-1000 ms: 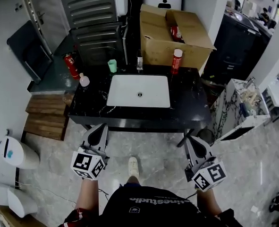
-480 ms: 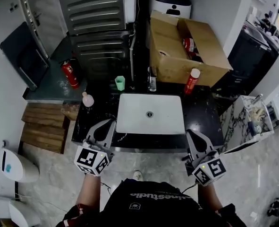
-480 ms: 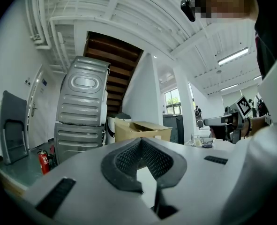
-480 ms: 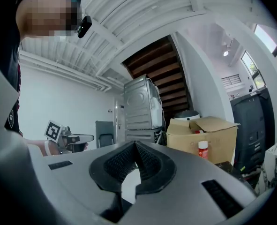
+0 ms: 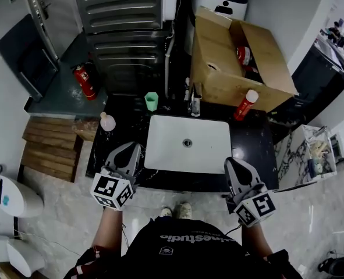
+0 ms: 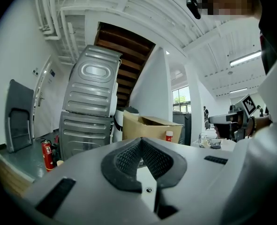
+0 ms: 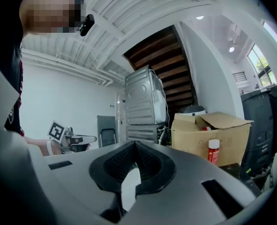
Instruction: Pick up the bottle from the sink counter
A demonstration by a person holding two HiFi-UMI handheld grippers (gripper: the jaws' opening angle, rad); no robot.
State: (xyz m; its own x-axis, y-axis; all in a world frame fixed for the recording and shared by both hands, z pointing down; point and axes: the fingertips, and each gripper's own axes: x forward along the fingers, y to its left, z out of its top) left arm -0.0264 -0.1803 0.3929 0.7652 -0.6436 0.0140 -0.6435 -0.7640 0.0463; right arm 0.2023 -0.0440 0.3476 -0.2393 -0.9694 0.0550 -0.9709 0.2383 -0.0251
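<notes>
The person wears a black shirt with white lettering across the chest, red-and-dark patterned fabric at its lower left edge, and pale shoes. The left gripper and right gripper are alike: smooth grey moulded shells tapering to 2 jaws lined with black ribbed pads. Each shell carries dark rectangular slots on both sides, and a small round screw sits below the left one's pads. Each gripper ends in a white cube, the left cube and right cube, printed with black square markers. A thin dark cable runs beside the right forearm.
</notes>
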